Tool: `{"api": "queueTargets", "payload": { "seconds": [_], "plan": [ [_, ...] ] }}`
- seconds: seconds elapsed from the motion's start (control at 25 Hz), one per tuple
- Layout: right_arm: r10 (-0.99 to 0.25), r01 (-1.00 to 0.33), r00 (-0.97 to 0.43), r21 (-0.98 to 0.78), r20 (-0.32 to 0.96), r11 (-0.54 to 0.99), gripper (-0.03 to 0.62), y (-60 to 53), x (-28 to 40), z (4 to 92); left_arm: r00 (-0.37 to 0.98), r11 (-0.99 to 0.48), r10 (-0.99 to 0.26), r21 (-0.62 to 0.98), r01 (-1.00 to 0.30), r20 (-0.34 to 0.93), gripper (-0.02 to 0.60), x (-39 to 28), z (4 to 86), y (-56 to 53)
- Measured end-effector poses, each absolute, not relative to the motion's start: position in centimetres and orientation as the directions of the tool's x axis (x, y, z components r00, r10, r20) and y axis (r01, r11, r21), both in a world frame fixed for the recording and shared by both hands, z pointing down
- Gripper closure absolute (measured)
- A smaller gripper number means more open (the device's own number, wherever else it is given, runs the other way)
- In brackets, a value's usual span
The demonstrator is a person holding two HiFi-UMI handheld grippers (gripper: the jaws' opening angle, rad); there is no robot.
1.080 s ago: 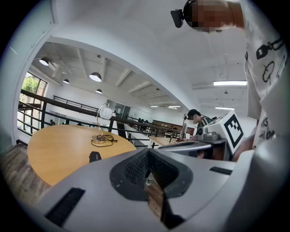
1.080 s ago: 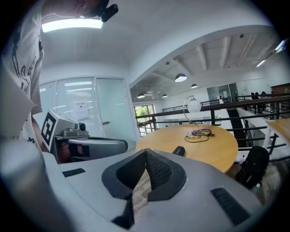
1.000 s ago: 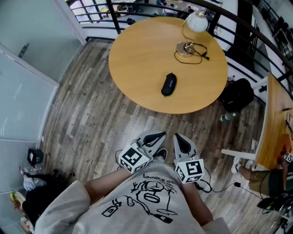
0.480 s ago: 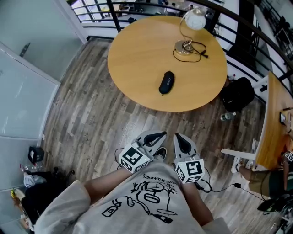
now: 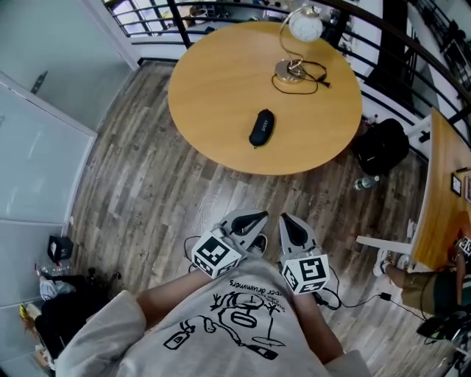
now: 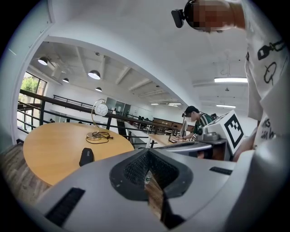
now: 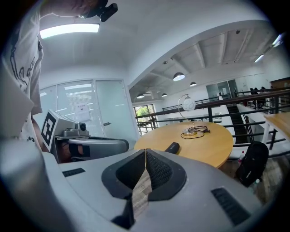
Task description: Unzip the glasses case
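Closest in, the person's printed shirt [image 5: 221,324] filled the bottom of the head view. Both grippers were held at the waist, pointing towards the table. The left gripper [image 5: 250,221] had its jaws pressed together with nothing between them, and the right gripper [image 5: 289,224] was likewise closed and empty. Under them ran a floor [image 5: 147,199] of grey-brown wood planks. To the right, a second wooden desk [image 5: 441,199] showed its edge, with a person seated at it.

Across a stretch of bare planks stood a round table [image 5: 213,81] with a pale wooden top. A black bag [image 5: 383,147] sat on the floor by its right edge, with a bottle [image 5: 366,182] near it. The case [image 5: 261,127], black and oblong, lay flat on the nearer half of the top, well apart from both grippers. Farther back on the table stood a lamp [image 5: 289,70] with a round head, its dark cable looped beside the base. A glass wall [image 5: 37,147] closed the left side of the room. A black railing [image 5: 191,11] ran behind the table.
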State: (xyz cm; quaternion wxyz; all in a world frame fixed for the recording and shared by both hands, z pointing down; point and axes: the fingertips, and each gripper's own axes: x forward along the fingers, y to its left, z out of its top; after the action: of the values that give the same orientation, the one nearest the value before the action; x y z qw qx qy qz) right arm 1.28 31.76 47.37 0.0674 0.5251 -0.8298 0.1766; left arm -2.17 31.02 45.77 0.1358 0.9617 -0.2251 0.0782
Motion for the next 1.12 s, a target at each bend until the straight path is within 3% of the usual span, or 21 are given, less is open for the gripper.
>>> {"api": "queueTargets", "payload": {
  "seconds": [0.48, 1.12],
  "plan": [
    [-0.830, -0.873, -0.482, -0.238, 0.281, 0.426, 0.569, 27.6, 0.9, 47.3, 0.865, -0.837, -0.448, 0.234, -0.495, 0.226, 0.574, -2.7, 46.3, 27.1],
    [-0.831, -0.899, -0.436, -0.206, 0.346, 0.386, 0.571, 11.5, 2.5, 48.0, 0.889, -0.849, -0.393, 0.279, -0.450, 0.236, 0.574, -1.0, 46.5, 10.7]
  ]
}}
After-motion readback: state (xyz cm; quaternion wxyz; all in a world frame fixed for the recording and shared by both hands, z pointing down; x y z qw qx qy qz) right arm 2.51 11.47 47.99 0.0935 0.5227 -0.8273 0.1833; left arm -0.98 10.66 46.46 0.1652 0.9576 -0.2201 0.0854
